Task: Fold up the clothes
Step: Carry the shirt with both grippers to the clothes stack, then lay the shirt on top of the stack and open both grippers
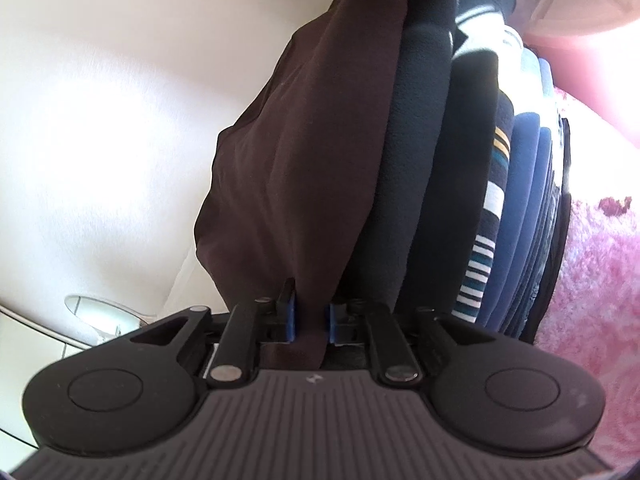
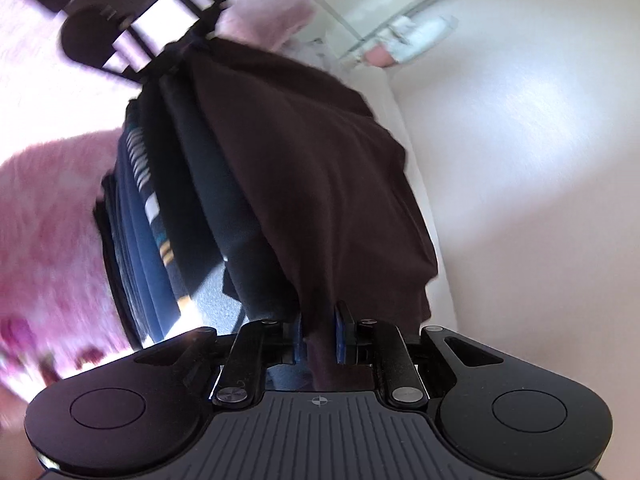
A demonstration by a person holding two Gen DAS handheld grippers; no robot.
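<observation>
A pink fluffy rug (image 1: 592, 280) bears a stack of folded dark, blue and striped clothes (image 1: 500, 208). Atop it lies a dark brown cloth garment (image 1: 304, 152), its edge pinched by the left gripper (image 1: 311, 320) and right gripper (image 2: 320, 338).

text: none legible | labels: none | signs: none

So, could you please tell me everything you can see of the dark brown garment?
The dark brown garment is plain, soft, matte fabric with gentle wrinkles and no print. It lies on top of the stack of folded clothes, draped over its side nearest the pale surface. Both grippers hold it: the left gripper pinches one end, the right gripper the other, jaws nearly closed on bunched fabric.
</observation>
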